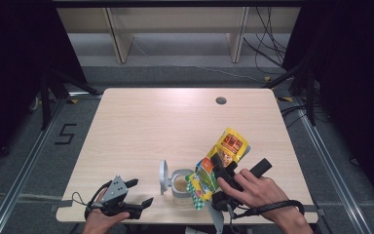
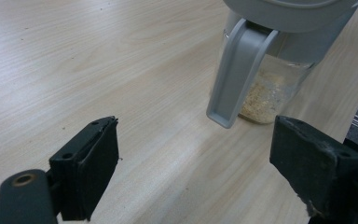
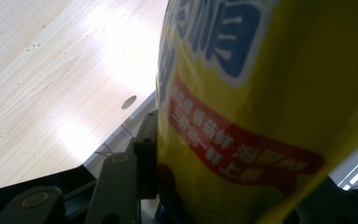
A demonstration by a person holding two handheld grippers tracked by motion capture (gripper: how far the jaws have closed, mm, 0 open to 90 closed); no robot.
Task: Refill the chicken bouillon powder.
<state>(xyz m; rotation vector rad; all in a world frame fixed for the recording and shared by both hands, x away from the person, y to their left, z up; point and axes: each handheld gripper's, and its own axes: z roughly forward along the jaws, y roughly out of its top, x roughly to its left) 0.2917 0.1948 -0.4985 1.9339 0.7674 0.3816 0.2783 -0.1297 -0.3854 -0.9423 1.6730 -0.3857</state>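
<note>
A clear jar [image 1: 178,184] with beige grains in the bottom stands near the table's front edge, its grey flip lid [image 1: 163,177] swung open to the left. My right gripper [image 1: 224,168] is shut on a yellow snack pouch [image 1: 229,146], which is tilted with its lower end [image 1: 200,187] over the jar's mouth. The right gripper view has the pouch [image 3: 261,93] pressed between the jaws of my right gripper [image 3: 223,179]. My left gripper [image 1: 141,191] stands open left of the jar, holding nothing. Its view looks between the jaws of my left gripper [image 2: 196,158] at the jar [image 2: 265,93] and the lid [image 2: 235,70].
The wooden table [image 1: 165,122] has a round cable hole [image 1: 220,101] at the back right. Both hands are at the front edge. Wooden shelving [image 1: 175,29] and cables lie on the floor beyond the table.
</note>
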